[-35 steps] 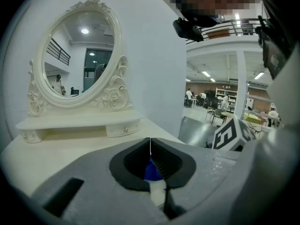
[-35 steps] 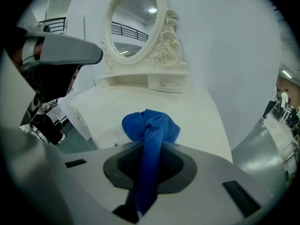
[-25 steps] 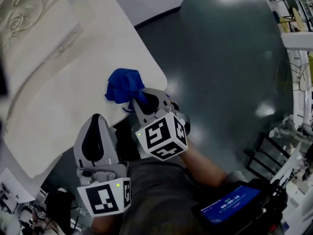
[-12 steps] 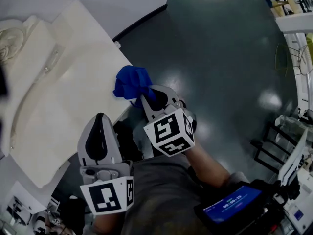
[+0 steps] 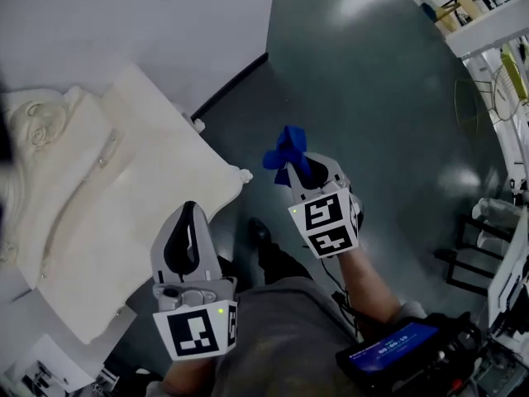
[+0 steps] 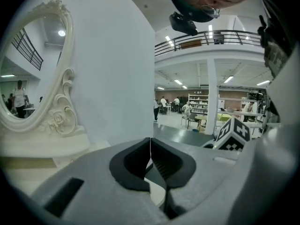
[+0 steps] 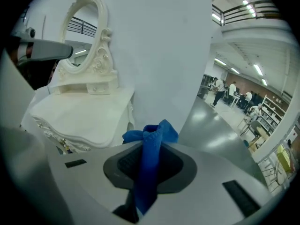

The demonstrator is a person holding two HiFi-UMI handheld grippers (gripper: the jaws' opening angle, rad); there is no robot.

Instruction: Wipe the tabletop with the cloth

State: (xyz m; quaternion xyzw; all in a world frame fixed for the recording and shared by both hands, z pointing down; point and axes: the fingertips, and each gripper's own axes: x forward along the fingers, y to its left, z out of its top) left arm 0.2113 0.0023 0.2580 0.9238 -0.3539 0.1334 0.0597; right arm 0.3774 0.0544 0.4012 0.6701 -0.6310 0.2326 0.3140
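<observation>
The blue cloth (image 5: 285, 151) is off the table now. A second ago the right gripper (image 5: 302, 172) had it bunched against the near edge of the cream dressing table's top (image 5: 124, 180); since then it has swung out to the right and a little up, and the cloth hangs in the air over the dark floor (image 5: 388, 98), clear of the table's corner. The jaws are pinched narrow on the cloth, a blue tuft sticking out past the tips and the rest trailing back between the pads. The left gripper (image 5: 190, 215) has its jaws pressed together with nothing in them, hanging by the table's front edge, facing the ornate mirror (image 6: 35, 69). As I read it, that wiping stroke has run off the edge: either the wiping is finished, or the cloth must go back onto the top for another pass.
</observation>
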